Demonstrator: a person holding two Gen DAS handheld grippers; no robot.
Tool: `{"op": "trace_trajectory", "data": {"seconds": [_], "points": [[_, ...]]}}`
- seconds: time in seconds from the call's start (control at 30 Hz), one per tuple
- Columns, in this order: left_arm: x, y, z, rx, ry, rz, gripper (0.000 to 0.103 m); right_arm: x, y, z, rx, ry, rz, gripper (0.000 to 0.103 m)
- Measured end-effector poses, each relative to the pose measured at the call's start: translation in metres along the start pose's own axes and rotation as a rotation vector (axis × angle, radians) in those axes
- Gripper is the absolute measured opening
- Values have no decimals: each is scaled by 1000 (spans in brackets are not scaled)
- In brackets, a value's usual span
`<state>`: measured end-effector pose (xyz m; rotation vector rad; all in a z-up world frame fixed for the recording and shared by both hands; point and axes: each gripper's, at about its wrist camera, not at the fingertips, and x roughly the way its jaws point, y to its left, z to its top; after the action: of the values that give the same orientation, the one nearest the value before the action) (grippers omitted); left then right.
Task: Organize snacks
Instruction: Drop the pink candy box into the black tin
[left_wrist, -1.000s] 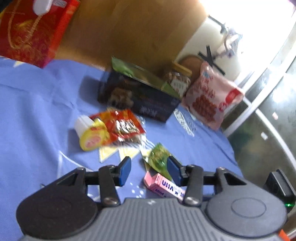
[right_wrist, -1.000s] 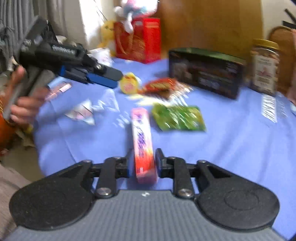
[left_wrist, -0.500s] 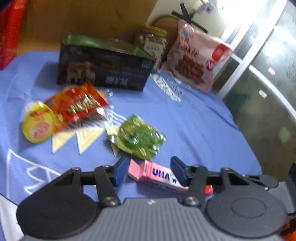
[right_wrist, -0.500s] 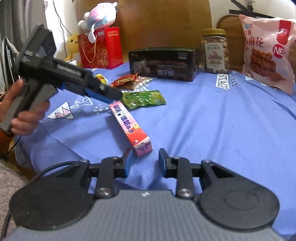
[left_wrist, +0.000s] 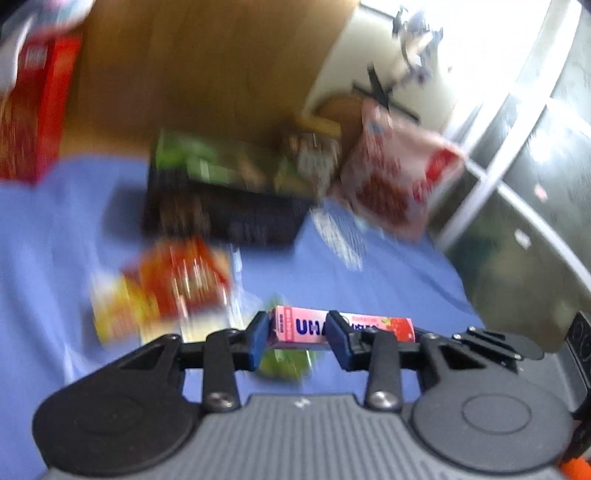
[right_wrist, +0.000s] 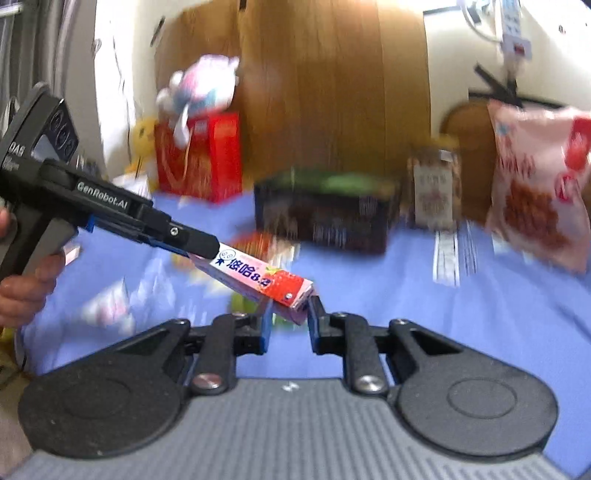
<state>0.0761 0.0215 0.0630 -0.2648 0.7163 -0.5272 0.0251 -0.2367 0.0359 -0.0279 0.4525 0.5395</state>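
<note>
The left gripper (left_wrist: 297, 338) is closed on one end of the pink candy box (right_wrist: 258, 278), lifted above the table (right_wrist: 480, 314). The box's long axis runs across to the right gripper (right_wrist: 290, 325), whose fingers sit slightly apart around the far end, probably not gripping.

Wood panel (right_wrist: 332, 92) wall, prob. bright window (left_wrist: 498, 55).

Jar (right_wrist: 435, 188) between box (right_wrist: 325, 210) and bag (right_wrist: 539, 199)

Black tongs (left_wrist: 295, 338) with blue pads (left_wrist: 258, 338), silver screws, ribbed grey housing, "GenRobot.AI" lettering.
</note>
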Motion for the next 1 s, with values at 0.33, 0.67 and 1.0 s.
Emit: {"op": "trace_trajectory", "data": {"seconds": [0.33, 0.67, 1.0], "points": [[74, 46, 134, 10, -84, 144, 35, 140, -63, 104, 47, -34, -27, 24], [109, 68, 128, 51, -27, 282, 55, 185, -75, 100, 99, 13, -45, 31], [-17, 86, 27, -121, -106, 229, 55, 97, -25, 29, 254, 87, 254, 33]]}}
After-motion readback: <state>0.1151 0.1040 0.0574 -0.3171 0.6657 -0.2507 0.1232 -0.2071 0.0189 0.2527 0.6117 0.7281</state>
